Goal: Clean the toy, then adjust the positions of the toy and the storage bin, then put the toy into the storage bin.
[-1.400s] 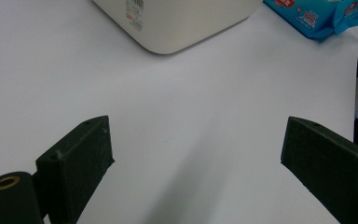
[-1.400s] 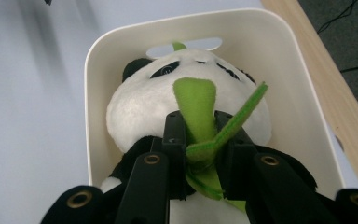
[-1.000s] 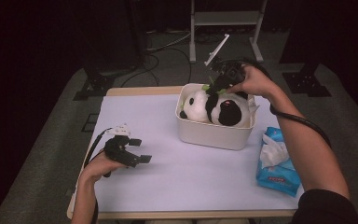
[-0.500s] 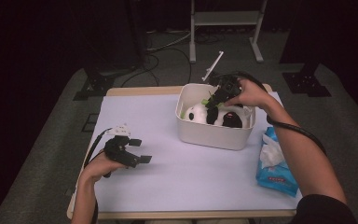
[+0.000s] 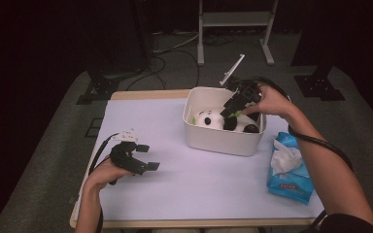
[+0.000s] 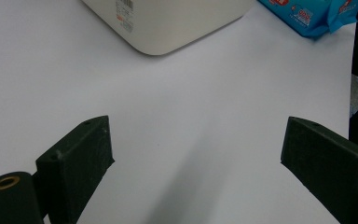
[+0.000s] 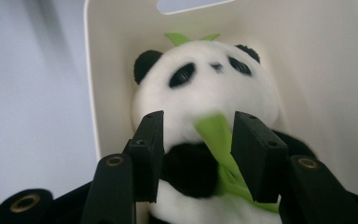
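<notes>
High view: a person sits at a rectangular white-topped desk (image 5: 199, 189) with a pale wooden rim, a two-jaw black gripper in each hand. Near the desk's far edge, toward its far right corner, stands a cream rounded-rectangle plastic bin (image 5: 223, 138). Inside it lies a black-and-white plush panda toy (image 5: 209, 119) with green fabric leaves, below the bin's rim.

At the bin's far right side, the right gripper (image 5: 234, 108) reaches down into the bin over the panda. Right gripper view: the panda (image 7: 205, 88) lies face up against the bin's inner wall (image 7: 116, 56), its head away from the camera. The right gripper (image 7: 198, 154) has its jaws partly apart; they have just been opening. A blurred green leaf (image 7: 216, 135) and the toy's dark chest sit between the jaws. The leaf lies just beside one pad, and whether it touches cannot be told; the pads do not squeeze the toy.

Near the desk's left edge, toward its near left corner, the left gripper (image 5: 143, 158) is held just above the bare top, well apart from the bin. Left gripper view: its jaws stand wide apart with nothing between them, the left gripper (image 6: 196, 154) looking across the desk top toward the bin's outer wall (image 6: 168, 23).

Near the desk's right edge, beside the bin, lies a blue soft pack of tissues (image 5: 286, 167), white tissue showing at its top.
</notes>
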Motion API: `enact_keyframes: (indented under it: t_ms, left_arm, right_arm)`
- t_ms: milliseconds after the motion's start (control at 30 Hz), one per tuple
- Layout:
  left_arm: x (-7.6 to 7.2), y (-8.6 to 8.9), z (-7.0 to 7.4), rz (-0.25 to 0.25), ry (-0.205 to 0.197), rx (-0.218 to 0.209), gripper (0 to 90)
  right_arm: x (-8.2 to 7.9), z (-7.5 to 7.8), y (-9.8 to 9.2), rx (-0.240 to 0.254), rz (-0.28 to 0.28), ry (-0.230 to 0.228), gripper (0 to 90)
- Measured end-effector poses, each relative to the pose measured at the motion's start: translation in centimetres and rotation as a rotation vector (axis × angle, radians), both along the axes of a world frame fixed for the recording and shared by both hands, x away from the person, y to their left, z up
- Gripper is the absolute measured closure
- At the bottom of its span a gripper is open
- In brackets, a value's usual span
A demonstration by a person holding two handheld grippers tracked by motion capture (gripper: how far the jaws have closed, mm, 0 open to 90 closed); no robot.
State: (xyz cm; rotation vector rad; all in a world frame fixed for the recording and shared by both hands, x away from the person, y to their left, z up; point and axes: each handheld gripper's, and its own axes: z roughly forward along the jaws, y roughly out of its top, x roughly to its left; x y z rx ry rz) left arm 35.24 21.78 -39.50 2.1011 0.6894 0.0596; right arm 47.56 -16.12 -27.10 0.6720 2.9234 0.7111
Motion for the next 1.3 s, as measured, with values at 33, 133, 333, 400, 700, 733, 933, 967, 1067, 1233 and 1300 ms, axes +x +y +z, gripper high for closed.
enact_keyframes:
  t_ms: [33,133,333,400,700,733,933,967,1067,1233,1300]
  left_arm:
    - [0.0,-0.1,0.1,-0.004,-0.002,0.002,7.9]
    - [-0.1,-0.3,0.2,-0.011,-0.008,0.007,8.0]
    - [-0.2,-0.2,0.3,-0.006,-0.009,0.002,7.9]
    - [-0.1,-0.2,0.2,-0.004,-0.008,0.004,7.9]
    - [-0.2,-0.4,0.2,-0.012,-0.007,0.008,7.9]
    - [-0.2,-0.4,0.3,-0.015,-0.01,0.01,7.9]
    - [-0.2,-0.6,0.2,-0.017,-0.007,0.02,7.9]
    - [-0.2,-0.6,0.3,-0.016,-0.008,0.022,7.9]
    - [-0.2,-0.7,0.3,-0.021,-0.013,0.015,7.9]
    - [-0.3,-0.7,0.2,-0.018,-0.008,0.023,7.9]
    - [-0.3,-0.7,0.2,-0.016,-0.007,0.022,7.9]
  right_arm:
    - [-0.1,0.1,-0.2,0.003,-0.001,0.0,53.0]
    - [-0.8,0.5,-1.1,0.008,-0.009,-0.003,51.8]
    - [-2.2,1.7,-3.4,0.073,-0.035,-0.021,49.7]
    - [-2.4,1.8,-3.6,0.074,-0.037,-0.024,49.5]
    - [-5.1,2.9,-6.4,0.135,-0.048,-0.046,47.9]
    - [-5.3,2.9,-6.6,0.134,-0.048,-0.051,47.8]
    - [-6.7,2.7,-7.9,0.158,-0.063,-0.049,46.7]
    - [-6.9,2.7,-8.3,0.162,-0.063,-0.053,46.7]
    - [-7.5,2.5,-8.9,0.171,-0.079,-0.05,46.7]
    - [-8.5,1.8,-10.1,0.184,-0.101,-0.038,45.9]
    - [-8.6,1.6,-10.3,0.187,-0.103,-0.038,45.8]
